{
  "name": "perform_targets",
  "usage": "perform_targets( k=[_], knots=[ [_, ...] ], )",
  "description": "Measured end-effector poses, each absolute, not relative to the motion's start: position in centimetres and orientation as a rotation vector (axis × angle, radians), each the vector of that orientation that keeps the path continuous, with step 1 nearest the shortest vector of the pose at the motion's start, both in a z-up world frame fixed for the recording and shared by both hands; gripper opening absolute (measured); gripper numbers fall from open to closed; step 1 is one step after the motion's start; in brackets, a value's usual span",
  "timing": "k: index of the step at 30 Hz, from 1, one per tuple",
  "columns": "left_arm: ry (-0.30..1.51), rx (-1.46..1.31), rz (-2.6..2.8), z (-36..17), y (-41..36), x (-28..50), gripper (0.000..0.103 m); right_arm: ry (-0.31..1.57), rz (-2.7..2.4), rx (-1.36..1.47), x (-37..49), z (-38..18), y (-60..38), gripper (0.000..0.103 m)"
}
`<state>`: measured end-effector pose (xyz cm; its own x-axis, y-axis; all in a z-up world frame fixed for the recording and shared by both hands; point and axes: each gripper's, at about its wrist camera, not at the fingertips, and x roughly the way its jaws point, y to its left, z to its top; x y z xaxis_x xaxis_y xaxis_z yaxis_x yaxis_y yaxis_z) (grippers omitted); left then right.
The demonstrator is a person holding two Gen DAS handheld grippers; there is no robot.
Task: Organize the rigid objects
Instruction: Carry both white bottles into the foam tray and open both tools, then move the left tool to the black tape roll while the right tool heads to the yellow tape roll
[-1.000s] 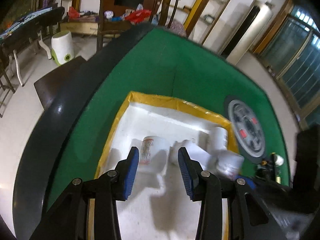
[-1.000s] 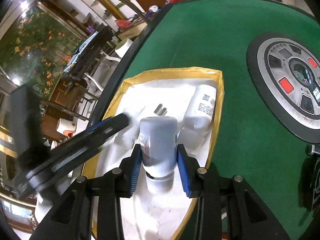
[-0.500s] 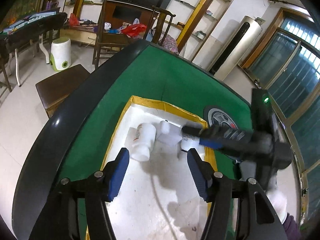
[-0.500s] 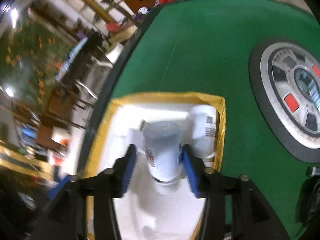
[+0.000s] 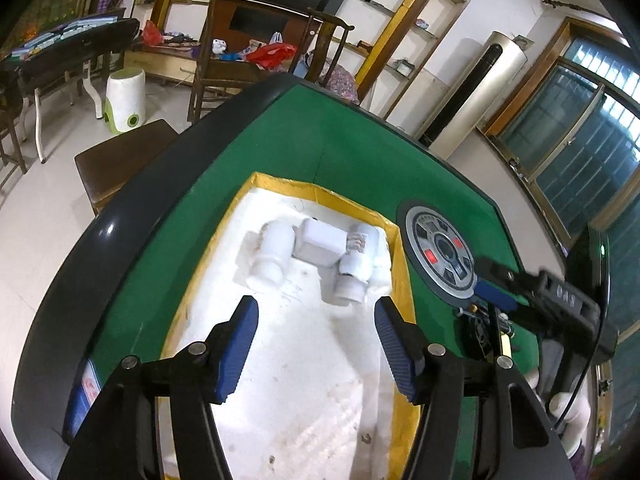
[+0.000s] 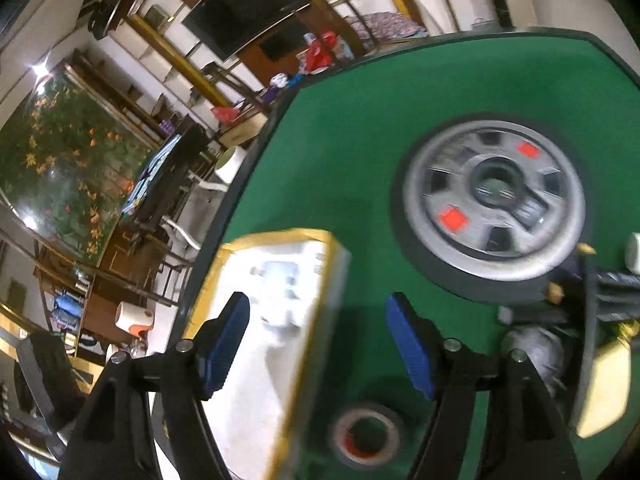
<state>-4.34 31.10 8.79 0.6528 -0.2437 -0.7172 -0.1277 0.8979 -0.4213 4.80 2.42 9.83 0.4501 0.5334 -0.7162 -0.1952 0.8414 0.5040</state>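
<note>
A white foam tray with a yellow taped rim (image 5: 320, 194) lies on the green table. At its far end lie a white bottle (image 5: 271, 254), a white box (image 5: 323, 242) and a labelled white bottle (image 5: 357, 260), side by side. My left gripper (image 5: 316, 344) hovers open over the tray's middle, short of them, with nothing between its pads. My right gripper (image 6: 320, 344) is over the tray's right rim (image 6: 332, 276), its jaws opening and nothing between them; that view is blurred. In the left wrist view the right gripper (image 5: 496, 292) shows right of the tray.
A round grey hub with red squares (image 5: 438, 254) (image 6: 494, 200) sits in the table's middle. A roll of tape (image 6: 366, 436) lies near the tray's right side. Several small items (image 6: 600, 320) crowd the right edge. Chairs and a stool (image 5: 126, 100) stand beyond the table.
The right gripper let go of the labelled bottle in the tray, opened and drew back to the right. The left gripper widened and pulled back from the bottles.
</note>
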Motion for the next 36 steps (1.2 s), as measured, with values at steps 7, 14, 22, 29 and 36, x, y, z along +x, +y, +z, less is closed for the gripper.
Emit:
perform_targets(
  k=[7,14,22,29,36],
  knots=[
    [0.843,-0.426,-0.078,10.0,28.7,-5.8,0.064,0.941,0.356,0.359,0.3,8.8,-5.3,0.07],
    [0.852,-0.248,-0.172,10.2,21.2,-6.3,0.07,0.857,0.215,0.308,-3.8,7.5,-11.8,0.07],
    [0.932,0.028,-0.243,7.1,11.8,-6.2,0.07,0.855,0.19,0.353,-5.1,5.0,-15.1,0.07],
    [1.0,0.238,-0.133,3.3,8.6,-3.0,0.07,0.844,0.209,0.403,-5.8,3.9,-16.4,0.07],
    [1.017,0.264,-0.112,1.8,7.9,-1.9,0.073,0.842,0.244,0.419,-5.9,3.7,-16.6,0.071]
  ],
)
